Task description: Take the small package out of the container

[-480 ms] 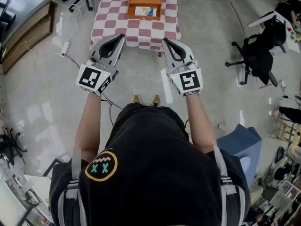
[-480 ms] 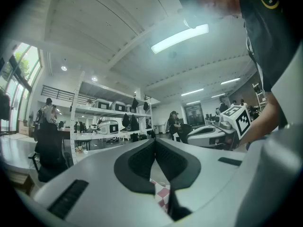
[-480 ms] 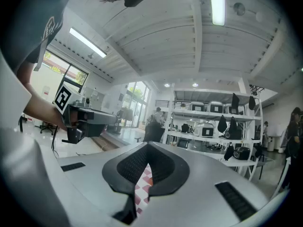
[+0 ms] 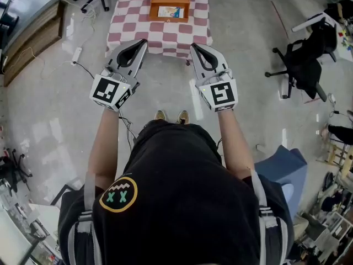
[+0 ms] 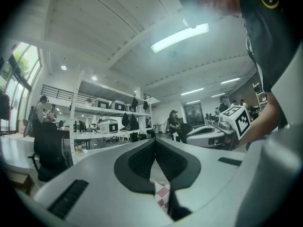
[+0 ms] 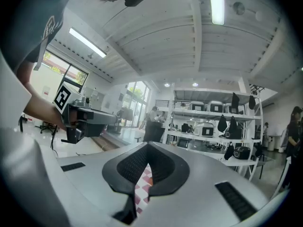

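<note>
An orange container [image 4: 170, 4] stands on a table with a red-and-white checked cloth [image 4: 160, 33] at the top of the head view. Inside it lies a small package [image 4: 169, 12] with a blue and white face. I hold both grippers side by side over the floor, short of the table's near edge. The left gripper [image 4: 142, 42] points at the table's left part, its jaw tips touching with nothing between them. The right gripper [image 4: 194, 47] is likewise shut and empty. In both gripper views the checked cloth [image 5: 162, 196] [image 6: 143, 186] shows through the slit behind the closed tips.
Black office chairs [image 4: 300, 65] stand on the floor to the right, a blue seat [image 4: 282, 170] at my lower right. A cable and power strip [image 4: 77, 54] lie on the floor left of the table. Shelving with equipment [image 6: 213, 126] lines the far wall.
</note>
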{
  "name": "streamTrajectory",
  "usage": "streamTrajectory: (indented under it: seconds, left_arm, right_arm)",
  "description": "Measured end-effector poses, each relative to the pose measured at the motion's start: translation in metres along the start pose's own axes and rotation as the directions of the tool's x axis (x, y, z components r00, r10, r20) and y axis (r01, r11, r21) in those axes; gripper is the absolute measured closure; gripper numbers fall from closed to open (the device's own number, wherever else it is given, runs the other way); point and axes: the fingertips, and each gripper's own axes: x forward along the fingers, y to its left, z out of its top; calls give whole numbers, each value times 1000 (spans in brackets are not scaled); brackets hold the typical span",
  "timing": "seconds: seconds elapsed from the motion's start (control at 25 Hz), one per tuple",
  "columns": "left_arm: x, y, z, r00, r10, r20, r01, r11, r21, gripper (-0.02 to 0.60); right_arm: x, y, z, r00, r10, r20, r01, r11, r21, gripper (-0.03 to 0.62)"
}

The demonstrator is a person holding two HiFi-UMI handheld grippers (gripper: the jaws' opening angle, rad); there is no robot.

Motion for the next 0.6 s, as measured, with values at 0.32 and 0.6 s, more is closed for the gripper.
streamTrajectory:
  seconds: [0.32,0.6]
  left_arm:
    - [2,1,-1,1000,1,-7,-1,1000,-3,565]
    - [2,1,-3,1000,-4,-9,4,1000,-4,565]
  right_arm:
    - [3,-2,-3,1000,9,-4,-9,1000,10,576]
    - [5,0,-2,1000,18,5,-18,999,27,574]
